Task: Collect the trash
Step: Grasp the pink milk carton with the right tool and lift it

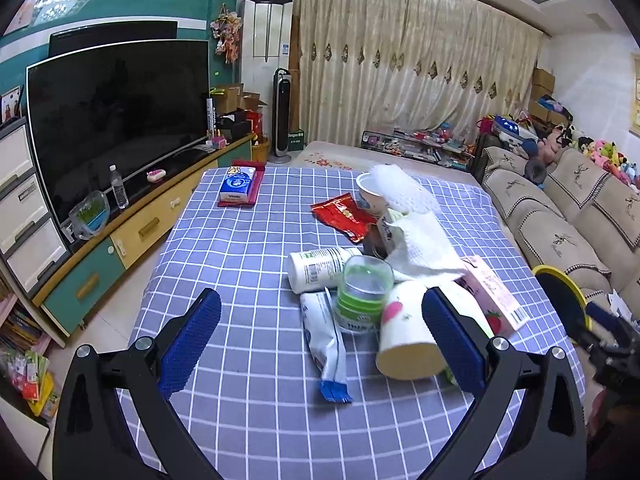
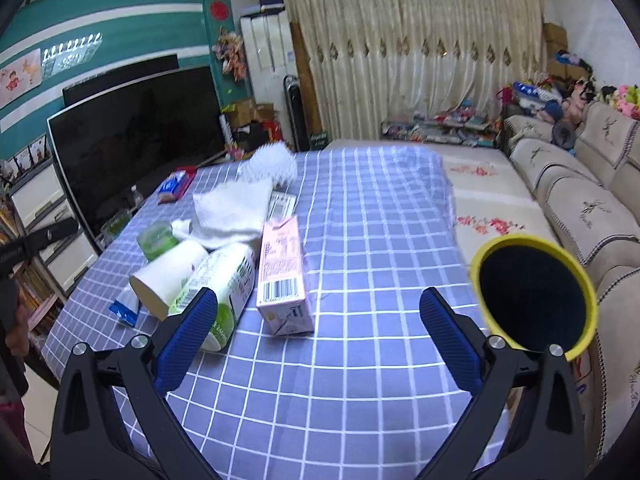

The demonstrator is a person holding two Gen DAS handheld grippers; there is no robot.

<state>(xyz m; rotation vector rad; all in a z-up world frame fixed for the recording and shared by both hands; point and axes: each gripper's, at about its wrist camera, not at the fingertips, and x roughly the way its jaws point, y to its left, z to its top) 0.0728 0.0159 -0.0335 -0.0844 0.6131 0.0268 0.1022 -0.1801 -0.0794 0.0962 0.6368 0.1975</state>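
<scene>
Pink carton between wide right gripper jaws, untouched.

We see the surface covered in matt woven cloth, blue-grey with white checks. The left gripper and the right gripper are matt black plastic with bright metal screws, and their pads carry a rough blue knurled texture. The paper cup looks smooth and matt; the pink carton is coated cardboard with a faint sheen. The red wrapper is glossy foil, the white towel soft, embossed paper. The yellow-rimmed bin looks like smooth plastic.
</scene>
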